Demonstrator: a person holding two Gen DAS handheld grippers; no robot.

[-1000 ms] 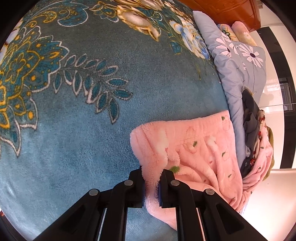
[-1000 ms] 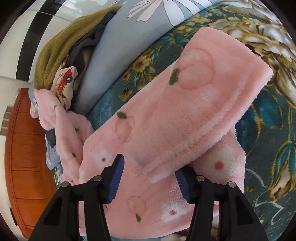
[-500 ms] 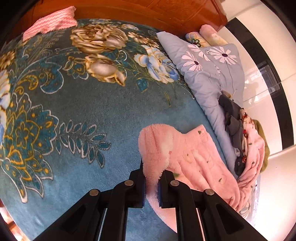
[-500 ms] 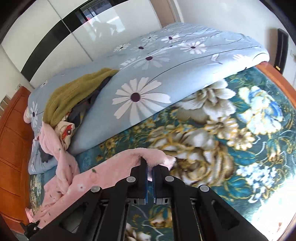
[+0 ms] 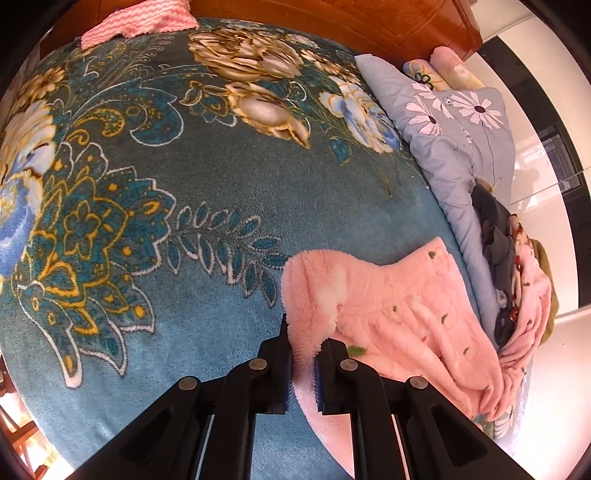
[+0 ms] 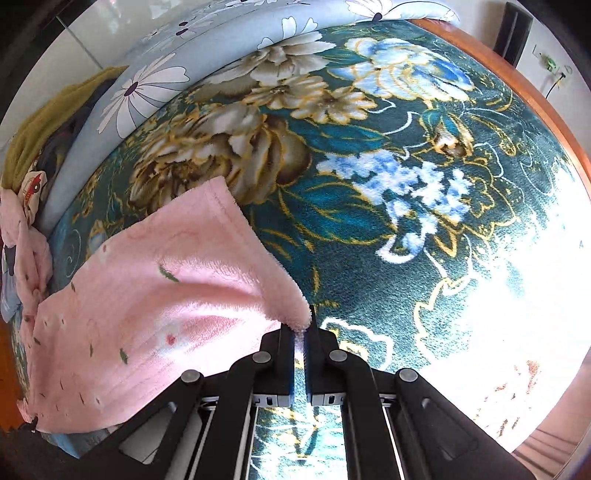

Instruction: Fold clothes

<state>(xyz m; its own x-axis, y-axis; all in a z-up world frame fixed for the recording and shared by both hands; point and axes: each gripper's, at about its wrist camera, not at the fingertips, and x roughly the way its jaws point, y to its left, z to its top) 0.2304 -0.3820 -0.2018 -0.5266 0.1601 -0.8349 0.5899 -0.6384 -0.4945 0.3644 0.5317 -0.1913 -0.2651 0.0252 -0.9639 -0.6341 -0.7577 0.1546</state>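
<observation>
The left gripper (image 5: pixel 303 354) is nearly closed and pinches a thick, bunched bit of the pink fluffy garment (image 5: pixel 399 317). From there the cloth runs off to the right across the blue flowered blanket (image 5: pixel 184 206) toward the grey daisy quilt (image 5: pixel 461 147). A messy pile of other clothes (image 5: pixel 517 280) sits by that quilt, near the right edge of the bed. A pink zigzag cloth (image 5: pixel 136 20) lies at the far edge, by the wooden headboard (image 5: pixel 369 18).

The right gripper (image 6: pixel 300 332) is squeezed almost tight on one thin corner of the same pink garment (image 6: pixel 155 288). The cloth spreads away to the left and sags a little between the two grips — so it is lifted at both ends, not lying flat.

The garment looks soft, thick and light. It is floppy, so it will droop wherever nothing holds it up. The fuzz is not slippery, and it should stay put in the pads. Corners and hems are the best places to hold, because the middle just bunches up.

It is pale pink with small green leaves, little white flowers and faint round shapes — maybe fruit. One stitched hem shows along its far edge in the right view.
</observation>
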